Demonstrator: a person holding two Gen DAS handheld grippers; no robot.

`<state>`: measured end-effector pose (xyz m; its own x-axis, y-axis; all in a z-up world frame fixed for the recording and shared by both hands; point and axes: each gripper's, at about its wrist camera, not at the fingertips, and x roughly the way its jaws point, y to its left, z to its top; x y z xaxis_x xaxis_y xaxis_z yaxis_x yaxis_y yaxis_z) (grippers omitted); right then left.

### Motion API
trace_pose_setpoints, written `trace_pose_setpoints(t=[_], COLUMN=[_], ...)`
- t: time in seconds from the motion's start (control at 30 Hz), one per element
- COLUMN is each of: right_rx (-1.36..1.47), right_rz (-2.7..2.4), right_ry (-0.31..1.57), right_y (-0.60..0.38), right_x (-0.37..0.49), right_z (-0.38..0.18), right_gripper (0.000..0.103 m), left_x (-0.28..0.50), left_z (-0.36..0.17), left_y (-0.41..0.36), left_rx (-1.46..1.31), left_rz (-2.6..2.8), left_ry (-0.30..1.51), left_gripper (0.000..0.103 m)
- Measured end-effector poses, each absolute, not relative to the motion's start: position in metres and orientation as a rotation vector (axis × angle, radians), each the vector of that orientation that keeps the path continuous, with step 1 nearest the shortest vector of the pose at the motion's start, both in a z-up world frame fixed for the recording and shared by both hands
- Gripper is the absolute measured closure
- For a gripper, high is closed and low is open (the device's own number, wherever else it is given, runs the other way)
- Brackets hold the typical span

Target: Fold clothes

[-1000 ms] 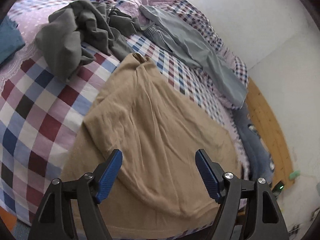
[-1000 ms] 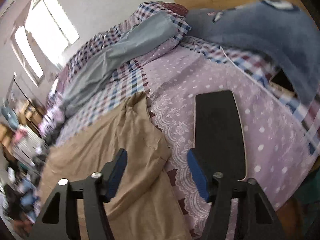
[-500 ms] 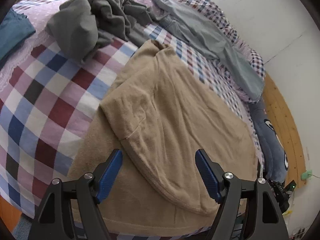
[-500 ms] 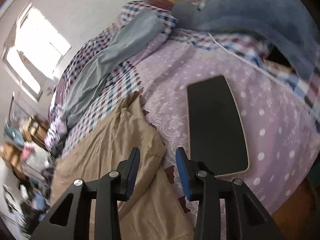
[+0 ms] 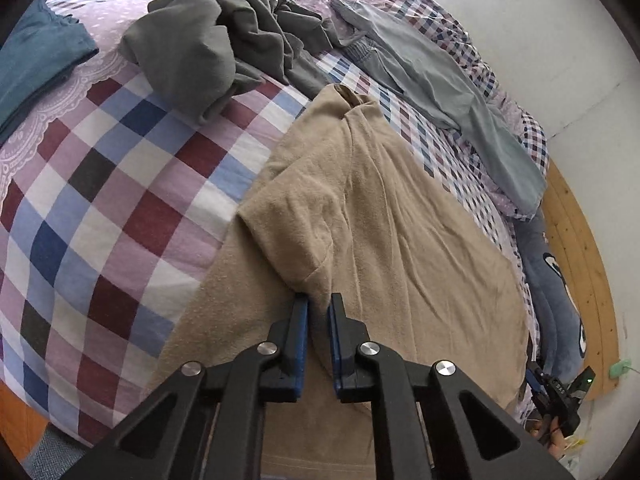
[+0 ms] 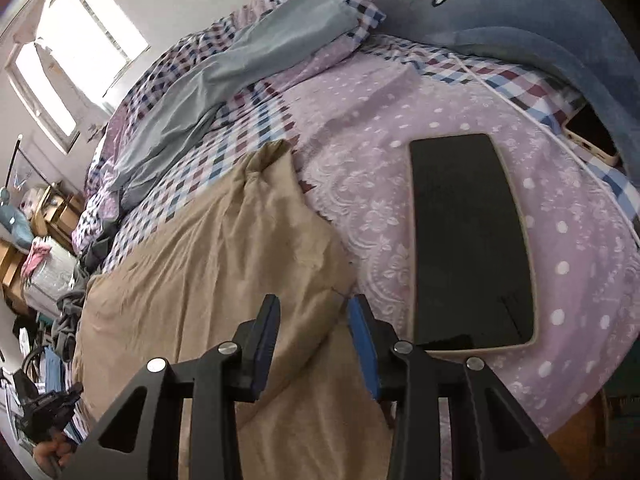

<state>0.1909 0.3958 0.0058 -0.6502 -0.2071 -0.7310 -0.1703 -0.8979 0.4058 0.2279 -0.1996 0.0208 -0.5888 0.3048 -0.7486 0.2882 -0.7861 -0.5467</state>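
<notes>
A tan shirt (image 5: 400, 240) lies spread on the checked bedspread (image 5: 100, 200), with one sleeve folded in over the body. My left gripper (image 5: 318, 312) is shut on the edge of that folded sleeve, and tan cloth shows between its blue pads. In the right wrist view the tan shirt (image 6: 208, 272) reaches to the lilac lace-edged cover (image 6: 360, 184). My right gripper (image 6: 314, 312) hovers over the shirt's near corner. Its jaws are partly closed with a clear gap, the cloth lying between and under them.
A crumpled dark grey garment (image 5: 192, 52), pale grey trousers (image 5: 440, 92) and a teal cloth (image 5: 36, 56) lie farther up the bed. A black tablet (image 6: 468, 240), a phone (image 6: 592, 140), a white cable (image 6: 560, 136) and a blue plush pillow (image 6: 540, 20) are right of the shirt.
My left gripper moved in over the shirt and closed from wide open onto the folded sleeve. My right gripper's jaws narrowed between a second and half a second ago, then kept that gap.
</notes>
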Motion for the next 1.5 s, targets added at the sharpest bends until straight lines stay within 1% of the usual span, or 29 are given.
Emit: trace_pose_setpoints(t=[0.1,0.27,0.37,0.47,0.53,0.67,0.7,0.73,0.8,0.87,0.97,1.1,1.17,1.2,1.23,1.37,1.5], right_rx=[1.296,1.377,1.364,1.356,1.350,1.336,1.337,1.343,1.351,1.347,1.374,1.458,1.449,1.440,1.434,1.435,1.472], right_rz=[-2.739,-2.710,-2.714,-2.715,-2.712,-2.725,-2.727,-2.726,-2.721,-2.705,-2.669,-2.648,-2.659,-2.658,-2.664,-2.706,-2.693], right_ry=[-0.715,-0.681,-0.684,-0.684,-0.674,-0.695,-0.712,-0.740,-0.786,-0.777,-0.683,-0.459,-0.349,-0.331,-0.323,-0.319,-0.367], right_y=[0.403,0.406,0.408,0.407,0.404,0.406,0.408,0.412,0.418,0.418,0.409,0.386,0.378,0.377,0.378,0.386,0.394], right_x=[0.197,0.198,0.200,0.201,0.201,0.201,0.201,0.201,0.202,0.203,0.202,0.197,0.197,0.198,0.200,0.208,0.210], right_z=[0.006,-0.005,-0.004,-0.004,-0.003,-0.002,-0.002,-0.003,-0.005,-0.005,-0.007,-0.016,-0.016,-0.016,-0.015,-0.012,-0.016], right_gripper=[0.063,0.063,0.063,0.063,0.063,0.063,0.063,0.063,0.062,0.062,0.063,0.063,0.066,0.081,0.101,0.102,0.101], left_x=[0.228,0.229,0.228,0.227,0.227,0.225,0.225,0.226,0.226,0.226,0.226,0.226,0.225,0.225,0.225,0.226,0.228], left_z=[0.020,0.017,0.016,0.016,0.017,0.018,0.018,0.019,0.019,0.020,0.020,0.019,0.018,0.018,0.017,0.016,0.017], left_y=[-0.202,-0.207,-0.210,-0.211,-0.210,-0.208,-0.209,-0.210,-0.211,-0.213,-0.213,-0.214,-0.214,-0.214,-0.214,-0.216,-0.217], left_rx=[-1.416,-1.418,-1.419,-1.409,-1.394,-1.377,-1.370,-1.364,-1.352,-1.340,-1.338,-1.348,-1.357,-1.363,-1.369,-1.381,-1.379], left_rz=[2.592,2.568,2.549,2.544,2.544,2.549,2.552,2.554,2.560,2.565,2.576,2.583,2.584,2.587,2.591,2.610,2.610], left_ry=[-1.033,-1.094,-1.130,-1.157,-1.163,-1.148,-1.151,-1.154,-1.159,-1.165,-1.155,-1.159,-1.165,-1.163,-1.160,-1.162,-1.168], left_gripper=[0.095,0.095,0.092,0.088,0.080,0.079,0.084,0.097,0.099,0.099,0.100,0.100,0.100,0.100,0.100,0.100,0.100])
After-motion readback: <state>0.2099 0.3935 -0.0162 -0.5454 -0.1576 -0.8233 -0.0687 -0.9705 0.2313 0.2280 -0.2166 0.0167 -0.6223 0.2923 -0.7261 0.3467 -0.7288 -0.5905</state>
